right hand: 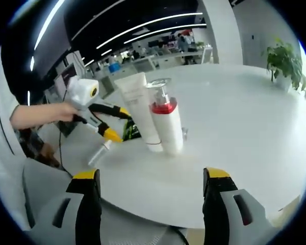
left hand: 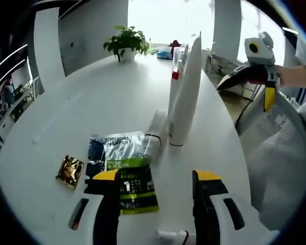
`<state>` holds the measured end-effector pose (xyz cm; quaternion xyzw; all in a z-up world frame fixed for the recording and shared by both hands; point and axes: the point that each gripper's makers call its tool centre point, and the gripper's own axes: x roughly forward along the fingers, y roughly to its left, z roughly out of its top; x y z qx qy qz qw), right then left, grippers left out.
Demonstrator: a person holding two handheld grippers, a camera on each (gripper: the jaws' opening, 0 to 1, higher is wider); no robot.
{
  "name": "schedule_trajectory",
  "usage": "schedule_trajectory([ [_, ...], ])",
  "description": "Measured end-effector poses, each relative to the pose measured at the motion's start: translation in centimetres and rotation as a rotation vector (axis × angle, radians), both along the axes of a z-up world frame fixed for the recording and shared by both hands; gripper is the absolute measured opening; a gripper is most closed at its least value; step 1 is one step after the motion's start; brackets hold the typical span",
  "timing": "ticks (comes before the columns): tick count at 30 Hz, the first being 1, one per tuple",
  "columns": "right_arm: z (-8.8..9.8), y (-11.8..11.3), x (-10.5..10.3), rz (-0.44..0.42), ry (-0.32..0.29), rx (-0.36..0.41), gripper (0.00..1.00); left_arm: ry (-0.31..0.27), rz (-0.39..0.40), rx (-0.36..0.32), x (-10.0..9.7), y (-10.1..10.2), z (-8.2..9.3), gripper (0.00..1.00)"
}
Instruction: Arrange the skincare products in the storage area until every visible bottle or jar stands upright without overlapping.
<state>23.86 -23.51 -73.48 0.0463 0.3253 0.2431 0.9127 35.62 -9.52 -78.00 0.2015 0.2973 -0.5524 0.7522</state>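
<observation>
A tall white tube (left hand: pixel 186 92) stands upright on the white round table (left hand: pixel 92 102), with a white pump bottle with a red band (left hand: pixel 176 71) upright just behind it. A small clear bottle (left hand: pixel 154 133) lies on its side at the tube's foot. A small white bottle (left hand: pixel 171 236) lies near the table edge, between the jaws of my left gripper (left hand: pixel 157 178), which is open and empty. My right gripper (right hand: pixel 153 176) is open and empty, off the table edge, facing the tube (right hand: pixel 140 109) and pump bottle (right hand: pixel 166 122). The left gripper (right hand: pixel 117 123) shows beside them.
Flat sachets lie near the left gripper: a blue-silver one (left hand: pixel 115 148), a green one (left hand: pixel 135 186) and a small gold one (left hand: pixel 70 171). A potted plant (left hand: pixel 126 43) stands at the far edge. A grey mesh chair (left hand: pixel 280 153) sits by the table under the right gripper (left hand: pixel 247 89).
</observation>
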Motion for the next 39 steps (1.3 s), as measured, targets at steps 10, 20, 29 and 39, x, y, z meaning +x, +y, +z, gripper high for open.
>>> schedule_trajectory([
  [10,0.1,-0.1,0.1,-0.024,0.001,0.015,0.82,-0.006,-0.024,-0.008,1.2,-2.0,-0.7,0.45],
  [20,0.1,-0.2,0.1,-0.032,0.005,0.02,0.82,-0.015,-0.058,0.007,2.1,-3.7,-1.8,0.42],
  [29,0.1,-0.4,0.2,-0.043,0.006,0.03,0.82,-0.009,-0.074,0.012,2.7,-4.6,-2.9,0.37],
  [39,0.2,-0.4,0.2,-0.047,0.006,0.035,0.82,-0.018,-0.089,0.038,2.8,-4.8,-3.8,0.24],
])
